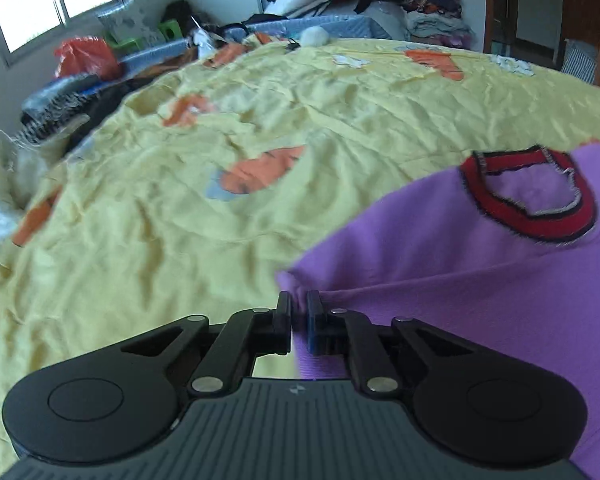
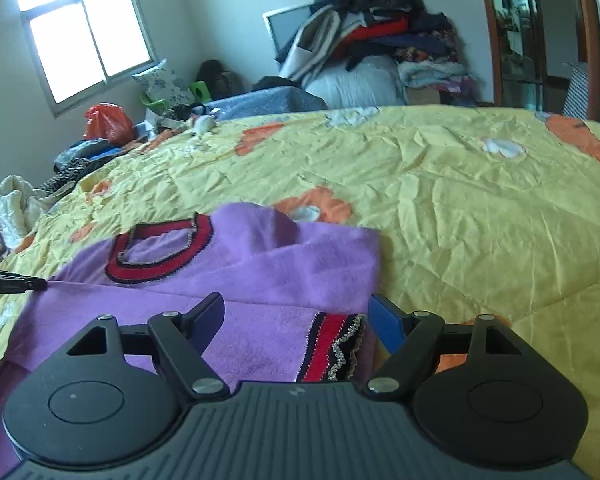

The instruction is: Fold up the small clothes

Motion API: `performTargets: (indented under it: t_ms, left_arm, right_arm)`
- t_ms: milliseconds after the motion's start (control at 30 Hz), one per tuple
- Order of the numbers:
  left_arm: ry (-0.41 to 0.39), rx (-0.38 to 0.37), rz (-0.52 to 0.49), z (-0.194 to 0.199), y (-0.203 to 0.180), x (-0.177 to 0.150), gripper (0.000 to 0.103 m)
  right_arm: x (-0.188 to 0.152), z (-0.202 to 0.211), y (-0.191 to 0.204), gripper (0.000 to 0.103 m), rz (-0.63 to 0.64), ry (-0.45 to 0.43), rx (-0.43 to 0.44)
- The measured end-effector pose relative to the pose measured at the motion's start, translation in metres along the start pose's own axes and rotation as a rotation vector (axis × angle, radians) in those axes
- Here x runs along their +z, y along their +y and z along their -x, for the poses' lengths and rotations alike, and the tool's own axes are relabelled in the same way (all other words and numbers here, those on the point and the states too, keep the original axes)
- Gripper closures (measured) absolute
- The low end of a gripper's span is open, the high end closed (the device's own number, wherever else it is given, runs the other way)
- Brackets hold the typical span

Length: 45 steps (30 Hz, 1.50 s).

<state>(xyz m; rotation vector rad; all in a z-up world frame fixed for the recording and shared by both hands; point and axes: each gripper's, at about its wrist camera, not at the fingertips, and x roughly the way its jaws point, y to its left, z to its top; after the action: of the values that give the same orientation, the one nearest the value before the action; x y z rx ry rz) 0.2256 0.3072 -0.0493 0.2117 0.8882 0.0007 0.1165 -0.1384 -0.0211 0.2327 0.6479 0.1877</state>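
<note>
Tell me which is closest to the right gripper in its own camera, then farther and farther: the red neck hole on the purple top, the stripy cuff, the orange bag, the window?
From the right gripper:
1. Stripy cuff, between its open fingers.
2. Red neckline, ahead-left on the purple top.
3. Orange bag, beyond the bed, left.
4. Window, on the far wall.
</note>
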Motion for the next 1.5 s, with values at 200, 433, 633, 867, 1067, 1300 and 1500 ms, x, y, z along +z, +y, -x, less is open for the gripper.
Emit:
performTargets:
  t_ms: [200,433,633,867,1067,1300,1500]
  left_arm:
    - [0.011,0.044,0.165,0.000,0.064,-0.009,0.103]
    - [-0.079,-0.181,0.102,0.019,0.034,0.004,0.004]
    - [0.048,-0.150,0.082,-0.009,0.000,0.004,0.078]
    - [-0.009,-0.174,0.128,0.013,0.031,0.009,0.090]
    - [0.001,-0.181,0.262,-0.012,0.062,-0.014,0.088]
    - [-0.047,-0.163,0.443,0.018,0.110,-0.017,0.086]
    - [-0.109,-0.310,0.248,0.069,0.033,-0.022,0.031]
  right_arm:
    - [0.007,0.004,0.008,0.023,0.031,-0.007,0.007]
    - [0.003,-0.005,0.006,0.021,0.020,0.021,0.001]
    - [-0.003,0.005,0.010,0.021,0.030,0.021,0.023]
    - [0.010,0.015,0.013,0.021,0.058,-0.023,0.024]
    - [0.015,-0.007,-0.014,0.021,-0.056,0.021,0.054]
    - [0.000,-0.024,0.015,0.038,0.131,0.074,-0.014]
    - [-0.018,-0.046,0.032,0.066,0.263,0.100,-0.123]
